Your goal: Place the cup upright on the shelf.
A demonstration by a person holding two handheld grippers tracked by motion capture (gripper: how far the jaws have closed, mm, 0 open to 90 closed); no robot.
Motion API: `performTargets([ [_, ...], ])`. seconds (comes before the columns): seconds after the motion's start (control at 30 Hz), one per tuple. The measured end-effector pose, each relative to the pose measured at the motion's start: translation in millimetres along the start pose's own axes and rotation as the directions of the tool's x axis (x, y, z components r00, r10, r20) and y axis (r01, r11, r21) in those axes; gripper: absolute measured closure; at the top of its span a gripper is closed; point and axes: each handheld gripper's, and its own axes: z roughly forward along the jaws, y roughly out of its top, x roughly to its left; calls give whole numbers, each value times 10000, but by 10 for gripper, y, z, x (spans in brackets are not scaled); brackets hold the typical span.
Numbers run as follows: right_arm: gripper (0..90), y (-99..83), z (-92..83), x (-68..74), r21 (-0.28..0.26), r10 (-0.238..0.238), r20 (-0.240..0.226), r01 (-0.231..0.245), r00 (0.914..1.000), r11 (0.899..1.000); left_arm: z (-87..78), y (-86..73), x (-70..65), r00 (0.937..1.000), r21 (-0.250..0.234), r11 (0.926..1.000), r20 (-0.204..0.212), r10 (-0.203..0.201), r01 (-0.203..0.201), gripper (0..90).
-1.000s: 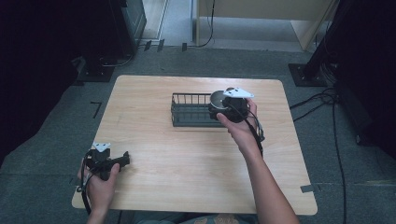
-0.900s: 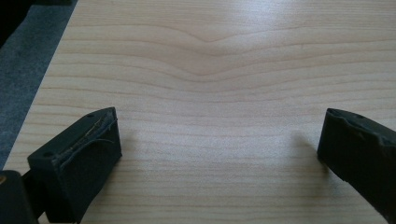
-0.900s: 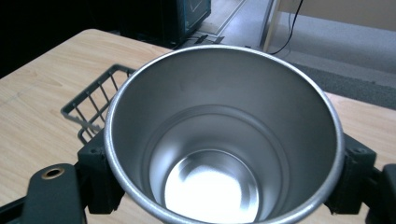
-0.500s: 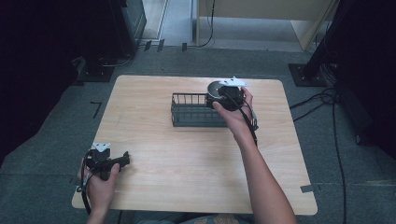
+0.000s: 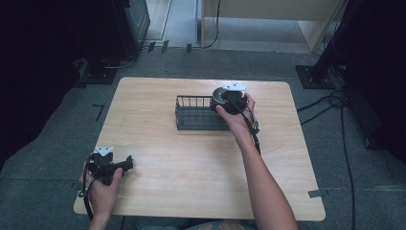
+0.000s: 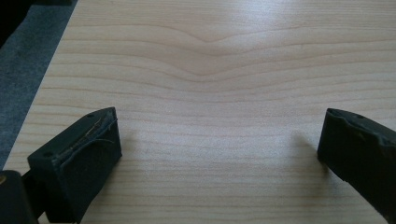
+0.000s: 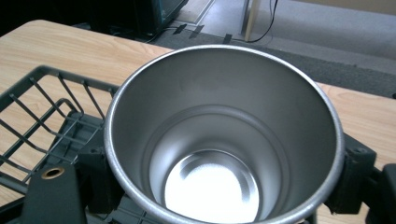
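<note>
Cup (image 7: 223,140): steel, empty, mouth up toward your right gripper's camera, clamped at both sides of its wall by your right gripper (image 5: 230,100), jaws closed only to the cup's width. Landmark is the rack (image 5: 194,114). The cup sits over the rack's right end, and in the right gripper view the rack's wires and floor show just beside and below it. Change: a second ago the cup hung nearer your side of that end; half a second ago it had shifted toward the far rail, and now it is about the same place, lower-looking, though I cannot tell whether it touches the rack floor. Judgement: placement nearly done, release next. Well apart from the rack, near the table (image 5: 191,191) corner, your left gripper (image 5: 117,167) rests wide open, empty, unmoved.
</note>
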Motion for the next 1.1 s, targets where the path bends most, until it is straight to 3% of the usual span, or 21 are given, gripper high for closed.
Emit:
performTargets([
  [0.27,184,-121,80,-8,302,82,-188,-76,9998,9995,0,0,1,10000,4,10000,4,15,-15,0],
  [0.8,179,-179,97,-4,870,129,-338,-99,9993,9962,0,0,1,10000,-2,10000,1,11,-11,0],
  [0.97,17,-158,62,-16,1025,88,-641,-21,9979,9947,0,0,0,10000,-3,10000,3,9,-9,0],
  [1.1,0,-136,11,-52,955,275,-638,-213,9976,9952,0,0,1,10000,0,10000,3,11,-11,0],
])
